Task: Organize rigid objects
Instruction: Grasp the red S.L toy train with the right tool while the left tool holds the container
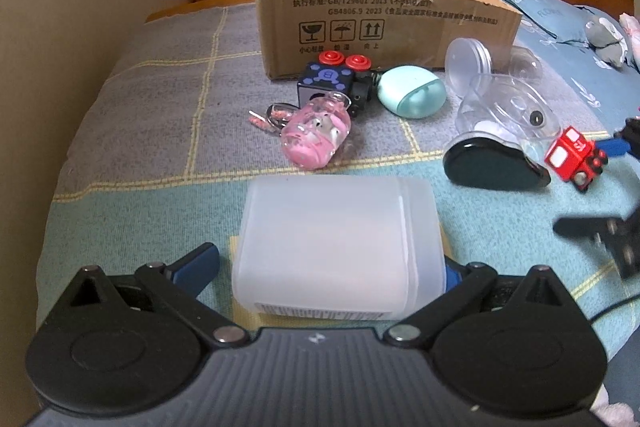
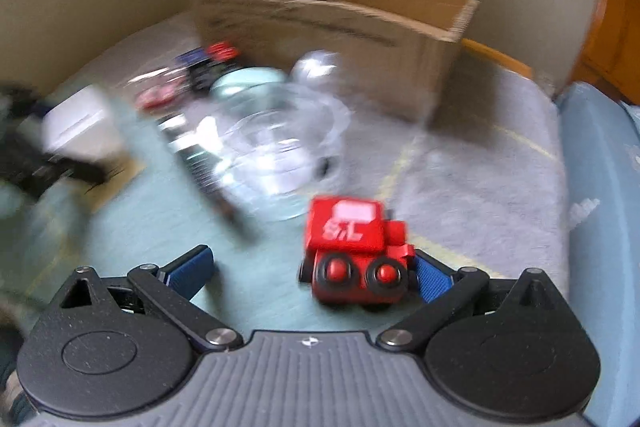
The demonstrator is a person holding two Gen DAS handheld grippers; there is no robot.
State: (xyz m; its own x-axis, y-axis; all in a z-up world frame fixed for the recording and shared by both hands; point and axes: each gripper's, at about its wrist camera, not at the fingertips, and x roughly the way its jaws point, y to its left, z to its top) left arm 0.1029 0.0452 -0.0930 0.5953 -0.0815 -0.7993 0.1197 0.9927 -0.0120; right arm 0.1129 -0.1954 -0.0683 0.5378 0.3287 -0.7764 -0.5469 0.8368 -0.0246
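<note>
Left gripper [image 1: 332, 267] is spread wide w/ the frosted white container [image 1: 338, 247] sitting between its fingers; the right pad looks to be touching it, the left pad stands apart, so you aren't clamping it yet. Right gripper [image 2: 312, 271] is also spread, w/ the red toy train [image 2: 354, 251] lying on its side by the right pad, maybe touching, left pad well apart. That view is blurred, so contact is hard to call.

Progress, as I judge it: barely begun. Cardboard box [image 1: 360, 15] stands at the back of the bed; what shows of its inside looks bare, though the bottom is hidden. Everything else is on the blanket [image 1: 160, 99] outside the box: pink keychain [image 1: 316, 133], blue cube toy [image 1: 328, 81], mint case [image 1: 412, 95], clear plastic shells [image 1: 504, 107], black case [image 1: 492, 165].

You've got two items lined up, neither gripped. Left to do: close on each, carry to the box, then approx. five more pieces.
</note>
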